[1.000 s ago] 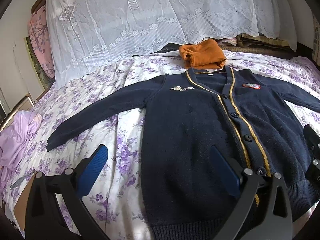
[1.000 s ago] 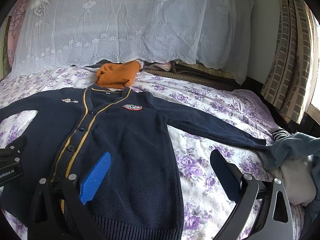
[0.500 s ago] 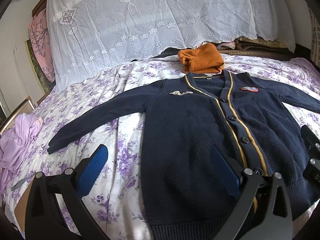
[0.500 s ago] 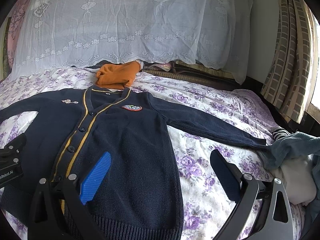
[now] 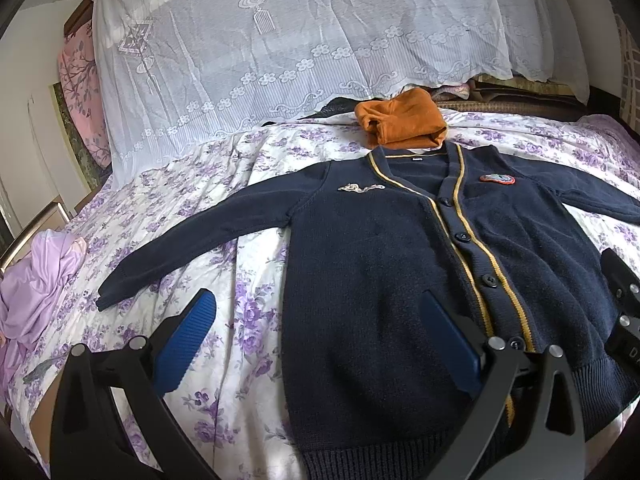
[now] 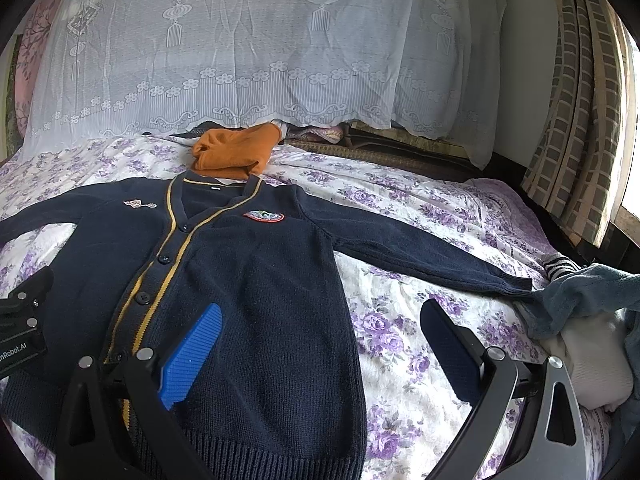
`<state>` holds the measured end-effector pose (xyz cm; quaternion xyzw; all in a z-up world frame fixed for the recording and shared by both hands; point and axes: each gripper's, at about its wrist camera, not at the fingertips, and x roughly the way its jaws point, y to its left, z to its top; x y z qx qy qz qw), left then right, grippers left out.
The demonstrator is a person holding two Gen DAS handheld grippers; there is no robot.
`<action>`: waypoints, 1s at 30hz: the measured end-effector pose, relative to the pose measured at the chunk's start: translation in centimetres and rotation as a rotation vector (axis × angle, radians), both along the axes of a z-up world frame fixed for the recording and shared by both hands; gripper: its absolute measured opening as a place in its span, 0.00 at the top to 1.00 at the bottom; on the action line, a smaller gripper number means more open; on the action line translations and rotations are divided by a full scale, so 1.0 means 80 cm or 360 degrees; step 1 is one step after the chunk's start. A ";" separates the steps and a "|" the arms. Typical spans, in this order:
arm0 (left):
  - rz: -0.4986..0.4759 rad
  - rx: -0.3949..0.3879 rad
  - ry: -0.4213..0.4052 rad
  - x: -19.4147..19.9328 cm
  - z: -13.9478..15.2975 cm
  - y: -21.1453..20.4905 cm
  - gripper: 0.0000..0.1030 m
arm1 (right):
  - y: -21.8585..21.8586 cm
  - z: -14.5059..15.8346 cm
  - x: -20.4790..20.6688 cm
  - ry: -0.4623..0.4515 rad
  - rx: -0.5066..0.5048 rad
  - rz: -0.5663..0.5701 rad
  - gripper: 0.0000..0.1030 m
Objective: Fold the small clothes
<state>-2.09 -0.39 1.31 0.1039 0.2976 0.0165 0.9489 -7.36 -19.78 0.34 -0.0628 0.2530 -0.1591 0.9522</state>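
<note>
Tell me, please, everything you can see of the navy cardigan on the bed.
The cardigan is a dark navy knit with yellow trim along its V-neck and buttoned front, ribbed hem and cuffs, and a badge on each side of the chest. It lies flat, face up and buttoned on the floral bedsheet, sleeves spread out to both sides. Its collar touches the orange garment. Nothing grips it.

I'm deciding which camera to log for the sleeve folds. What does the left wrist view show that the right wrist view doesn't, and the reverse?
Only the left wrist view shows the cardigan's left sleeve cuff and a lilac garment at the bed's edge. Only the right wrist view shows the right sleeve cuff, a grey-blue clothes pile touching it, and the checked curtain. Both show the navy cardigan spread flat and buttoned, the folded orange garment beyond its collar, the lace cover, and both hand-held grippers open, left and right.
</note>
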 end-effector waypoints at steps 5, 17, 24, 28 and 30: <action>-0.0002 0.0001 0.0000 0.000 0.000 0.000 0.04 | 0.000 0.000 0.000 0.0000 -0.0001 0.0001 0.03; -0.0006 0.0001 0.0004 -0.001 -0.001 -0.003 0.04 | -0.001 0.000 0.000 0.0002 0.0001 0.0001 0.03; -0.0005 -0.0001 0.0004 -0.001 -0.001 -0.003 0.04 | -0.002 -0.001 -0.001 0.0000 0.0003 0.0000 0.03; -0.0007 0.0001 0.0005 -0.001 -0.001 -0.004 0.04 | -0.002 -0.001 -0.001 0.0000 0.0003 0.0001 0.03; -0.0007 0.0001 0.0006 -0.001 -0.002 -0.004 0.04 | -0.002 -0.001 0.000 0.0000 0.0003 0.0001 0.03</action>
